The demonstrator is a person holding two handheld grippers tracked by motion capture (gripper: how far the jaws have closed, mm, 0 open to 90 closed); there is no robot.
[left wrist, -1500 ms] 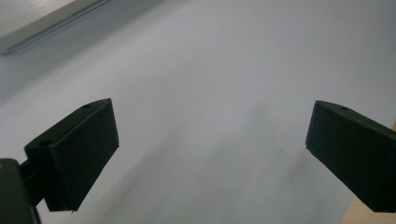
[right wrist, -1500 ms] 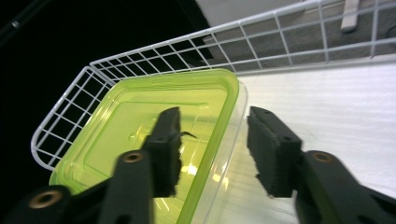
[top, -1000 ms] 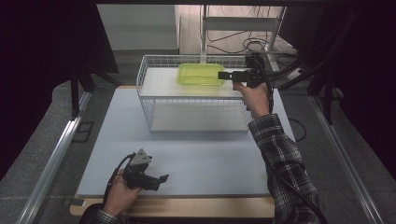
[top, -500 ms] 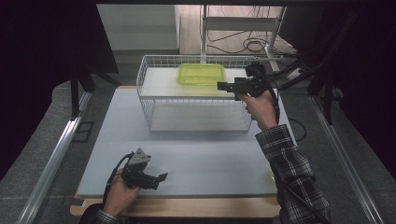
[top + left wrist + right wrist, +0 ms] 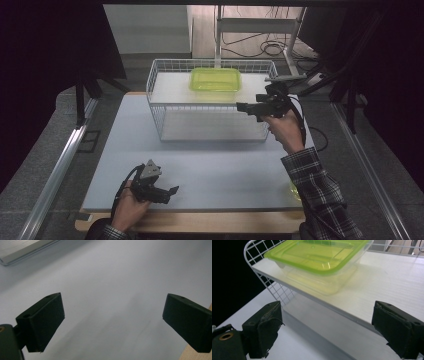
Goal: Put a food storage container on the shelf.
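— One green-lidded container (image 5: 215, 80) sits upper centre, on the wire rack's (image 5: 156, 100) top shelf?
— Yes. Right gripper (image 5: 243, 106), just right of it, has been opening, nothing between; left gripper (image 5: 173, 190), lower left, released.

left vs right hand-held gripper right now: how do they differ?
The left hand-held gripper sits low over the bare table at the near edge; the right hand-held gripper is raised beside the wire basket. The left faces blank tabletop; the right faces the green-lidded container, its jaws having just been opening. Both are open and empty.
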